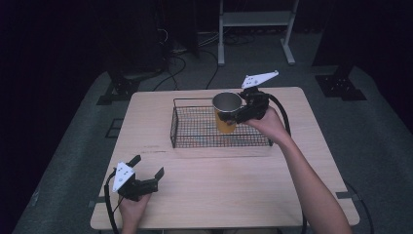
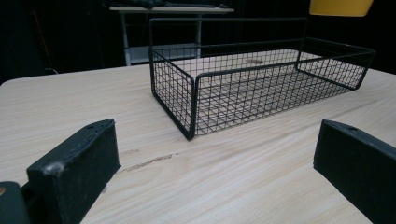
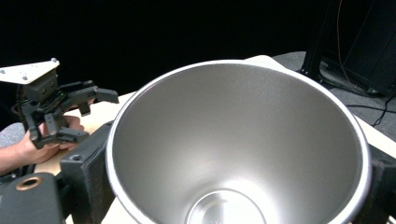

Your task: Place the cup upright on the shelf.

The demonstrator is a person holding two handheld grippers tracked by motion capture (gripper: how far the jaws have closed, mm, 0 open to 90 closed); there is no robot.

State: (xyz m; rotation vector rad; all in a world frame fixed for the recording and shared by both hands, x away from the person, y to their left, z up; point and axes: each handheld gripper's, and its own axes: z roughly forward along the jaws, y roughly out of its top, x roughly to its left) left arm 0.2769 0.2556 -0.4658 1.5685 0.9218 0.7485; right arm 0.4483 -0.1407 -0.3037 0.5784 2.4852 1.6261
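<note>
- We hold the cup [image 1: 227, 113] in the right gripper [image 1: 242, 113], jaws clamped on either side of its rim; it hangs upright above the right half of the basket [image 1: 187, 142], its yellow base down among the walls.
- From the high view we cannot tell whether the base touches the mesh floor yet, so we judge the step in hand to be setting the cup down inside.
- To do it well, we keep the cup level and lower straight down, clear of the far wall and the right end wall.
- We part the jaws only once the base sits flat on the mesh; the wire floor may let a tilted cup tip.
- The left gripper [image 1: 147, 172] rests on the table [image 1: 234, 190] near the front left corner, jaws wide and empty, well apart from the basket; we leave it there.
</note>
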